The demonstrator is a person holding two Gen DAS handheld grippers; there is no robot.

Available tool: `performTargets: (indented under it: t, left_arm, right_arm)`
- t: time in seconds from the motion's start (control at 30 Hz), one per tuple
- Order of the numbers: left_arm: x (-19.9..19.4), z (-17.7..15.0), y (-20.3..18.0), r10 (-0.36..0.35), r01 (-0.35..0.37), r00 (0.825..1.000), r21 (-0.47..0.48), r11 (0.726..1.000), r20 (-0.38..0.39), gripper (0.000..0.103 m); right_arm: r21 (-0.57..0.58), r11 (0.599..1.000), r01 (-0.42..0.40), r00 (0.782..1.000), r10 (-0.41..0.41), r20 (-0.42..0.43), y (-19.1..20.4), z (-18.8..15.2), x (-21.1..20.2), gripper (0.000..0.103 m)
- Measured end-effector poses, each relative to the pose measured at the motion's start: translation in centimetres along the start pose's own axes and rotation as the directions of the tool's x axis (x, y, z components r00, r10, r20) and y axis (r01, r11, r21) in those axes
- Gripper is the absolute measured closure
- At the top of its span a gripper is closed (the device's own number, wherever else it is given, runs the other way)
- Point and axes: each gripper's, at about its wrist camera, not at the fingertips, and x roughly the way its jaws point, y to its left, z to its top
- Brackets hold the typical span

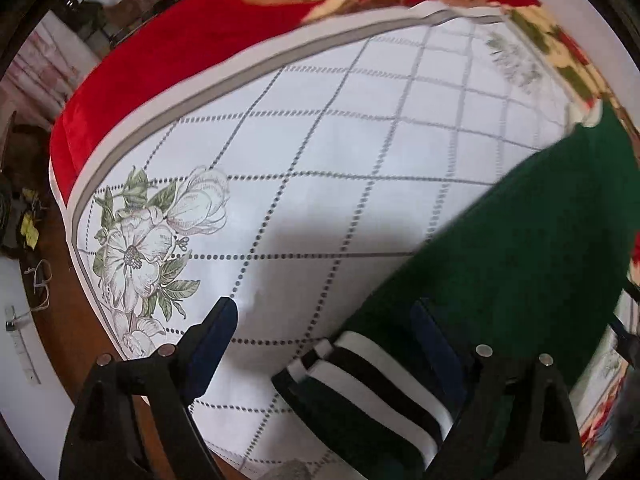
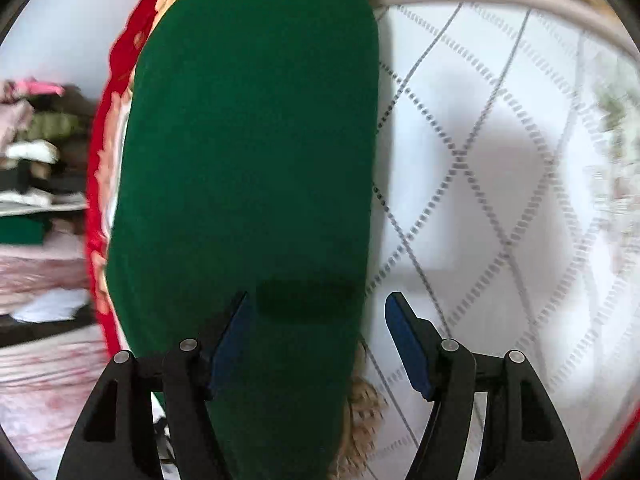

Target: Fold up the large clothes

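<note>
A dark green garment (image 1: 520,248) lies on a white quilted cloth (image 1: 320,152) with dotted diamond lines. Its end with white and black stripes (image 1: 372,372) lies between the fingers of my left gripper (image 1: 326,332), which is open above it. In the right wrist view the green garment (image 2: 256,140) stretches away as a long band. My right gripper (image 2: 318,320) is open over its near right edge; the left finger is over the green fabric, the right finger over the white cloth (image 2: 500,160).
A red blanket with floral pattern (image 1: 192,36) lies under the white cloth. The cloth's corner has a printed flower (image 1: 140,240). A wooden floor (image 1: 68,320) lies at the left. Stacked clothes on shelves (image 2: 36,152) stand at the left of the right wrist view.
</note>
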Motion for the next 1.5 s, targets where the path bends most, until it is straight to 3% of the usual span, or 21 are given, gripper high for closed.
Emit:
performTargets:
  t: [0.1, 0.13, 0.17, 0.23, 0.3, 0.33, 0.47, 0.53, 0.63, 0.7, 0.73, 0.9, 1.03, 1.1, 1.2, 1.27, 1.3, 1.33, 1.43, 1.47, 1.5]
  left_arm:
    - [-1.8, -0.8, -1.3, -0.009, 0.008, 1.0, 0.034, 0.999, 0.027, 0.011]
    - [-2.2, -0.9, -2.1, -0.009, 0.007, 0.999, 0.046, 0.999, 0.035, 0.009]
    - [-2.6, -1.1, -2.3, -0.002, -0.001, 0.999, 0.058, 0.998, 0.045, 0.007]
    - [-2.6, -1.1, -3.4, 0.009, -0.013, 0.998, 0.072, 0.997, 0.056, 0.007]
    - [-2.5, -1.3, -4.0, 0.011, -0.014, 0.999, 0.071, 0.997, 0.048, 0.007]
    - [-2.7, -1.9, -4.1, 0.008, -0.011, 0.999, 0.067, 0.998, 0.043, 0.007]
    - [-3.9, -3.1, -4.4, 0.029, -0.031, 0.999, 0.076, 0.997, 0.032, 0.007]
    - [-4.1, -4.3, -4.3, 0.039, -0.04, 0.999, 0.085, 0.996, 0.014, 0.007]
    - [-3.9, -6.1, -4.0, 0.064, -0.062, 0.998, 0.118, 0.991, -0.009, 0.007]
    - [-3.2, -6.9, -4.1, 0.102, -0.098, 0.995, 0.148, 0.984, -0.021, 0.007]
    - [-2.9, -7.0, -4.3, 0.11, -0.105, 0.994, 0.153, 0.983, -0.024, 0.007]
    - [-4.4, -6.3, -8.5, 0.048, -0.055, 0.998, 0.219, 0.974, 0.036, 0.007]
    - [-5.4, -4.8, -15.4, -0.058, 0.04, 0.997, 0.283, 0.958, 0.058, 0.007]
    - [-5.1, -4.1, -18.1, -0.06, 0.038, 0.996, 0.313, 0.949, 0.063, 0.007]
    - [-4.4, -3.0, -21.9, -0.064, 0.03, 0.995, 0.365, 0.93, 0.079, 0.007]
    - [-4.0, -2.3, -23.9, -0.061, 0.016, 0.993, 0.394, 0.919, 0.103, 0.007]
    - [-3.9, -2.1, -24.4, -0.06, 0.01, 0.992, 0.402, 0.915, 0.111, 0.007]
    - [-3.7, -1.8, -25.1, -0.06, 0.006, 0.991, 0.41, 0.912, 0.119, 0.007]
    - [-3.1, -1.3, -26.4, -0.056, -0.004, 0.991, 0.431, 0.902, 0.125, 0.007]
    - [-3.1, -1.3, -26.5, -0.054, -0.005, 0.991, 0.433, 0.901, 0.125, 0.007]
    - [-3.0, -1.3, -26.7, -0.051, -0.008, 0.991, 0.436, 0.9, 0.123, 0.007]
  right_arm:
    - [0.046, 0.994, -0.1, 0.995, 0.1, -0.003, -1.3, 1.1, 2.7, 0.028]
    - [0.053, 0.991, -0.125, 0.992, 0.124, 0.026, -1.4, 1.2, 2.8, 0.033]
    - [0.058, 0.988, -0.142, 0.989, 0.14, 0.043, -1.5, 1.2, 3.0, 0.039]
    - [0.093, 0.98, -0.177, 0.983, 0.171, 0.07, -2.1, 0.6, 2.7, 0.065]
    - [0.144, 0.964, -0.225, 0.972, 0.211, 0.108, -3.2, -0.5, 1.4, 0.079]
    - [0.177, 0.956, -0.233, 0.969, 0.214, 0.12, -3.6, -1.4, 0.6, 0.08]
    - [0.217, 0.956, -0.197, 0.977, 0.174, 0.121, -4.6, -6.3, -2.5, 0.082]
    - [0.259, 0.957, -0.132, 0.989, 0.109, 0.098, -5.8, -10.6, -4.6, 0.082]
    - [0.263, 0.965, -0.012, 1.0, 0.019, -0.025, -6.8, -16.0, -5.5, 0.077]
    - [0.231, 0.97, 0.083, 0.986, -0.046, -0.159, -7.6, -17.7, -4.5, 0.056]
    - [0.208, 0.969, 0.131, 0.971, -0.083, -0.226, -8.3, -18.7, -4.2, 0.053]
    - [0.162, 0.972, 0.171, 0.954, -0.122, -0.274, -10.0, -19.9, -7.7, 0.052]
    - [0.139, 0.975, 0.171, 0.974, -0.146, -0.173, -8.5, -16.4, -11.6, 0.052]
    - [0.077, 0.98, 0.185, 0.98, -0.178, -0.088, -7.5, -12.8, -12.8, 0.052]
    - [-0.027, 0.967, 0.253, 0.965, -0.25, 0.075, -4.0, -4.9, -14.6, 0.052]
    - [-0.186, 0.932, 0.312, 0.946, -0.285, 0.156, -0.7, 0.1, -14.2, 0.035]
    - [-0.254, 0.907, 0.337, 0.939, -0.304, 0.16, 0.5, 2.2, -13.2, 0.017]
    - [-0.29, 0.89, 0.352, 0.935, -0.32, 0.154, 1.1, 3.6, -12.4, 0.011]
    - [-0.44, 0.828, 0.346, 0.928, -0.372, 0.029, 1.5, 8.3, -7.7, 0.011]
    - [-0.477, 0.814, 0.331, 0.909, -0.41, -0.069, 1.4, 9.5, -4.9, 0.012]
    - [-0.489, 0.806, 0.333, 0.894, -0.434, -0.107, 0.8, 9.8, -3.8, 0.03]
